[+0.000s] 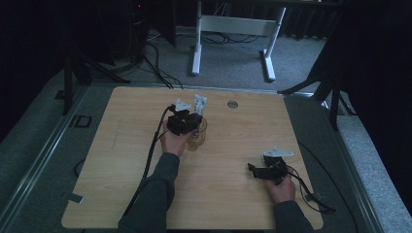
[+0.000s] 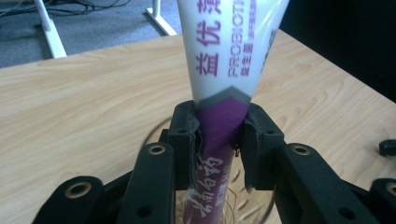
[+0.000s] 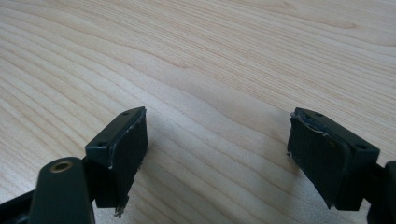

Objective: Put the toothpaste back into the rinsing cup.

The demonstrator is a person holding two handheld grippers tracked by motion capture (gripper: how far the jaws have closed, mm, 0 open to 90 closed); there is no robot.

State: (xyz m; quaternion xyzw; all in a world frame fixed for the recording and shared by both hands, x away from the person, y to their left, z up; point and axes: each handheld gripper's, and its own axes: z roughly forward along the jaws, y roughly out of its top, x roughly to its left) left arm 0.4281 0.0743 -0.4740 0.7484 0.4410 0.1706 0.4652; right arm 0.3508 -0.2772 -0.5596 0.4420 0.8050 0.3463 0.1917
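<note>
Showing tube (image 2: 229, 56) lettering, left claw (image 2: 219, 140) view

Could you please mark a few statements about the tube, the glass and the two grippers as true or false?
1. The tube stands upright in the glass. True.
2. The left gripper has the tube between its jaws. True.
3. The right gripper holds a spoon. False: its jaws stand wide apart with nothing between them, above the bare table.
4. The glass lies on its side. False: it stands upright.
5. The tube is white at its top and purple lower down. True.
</note>
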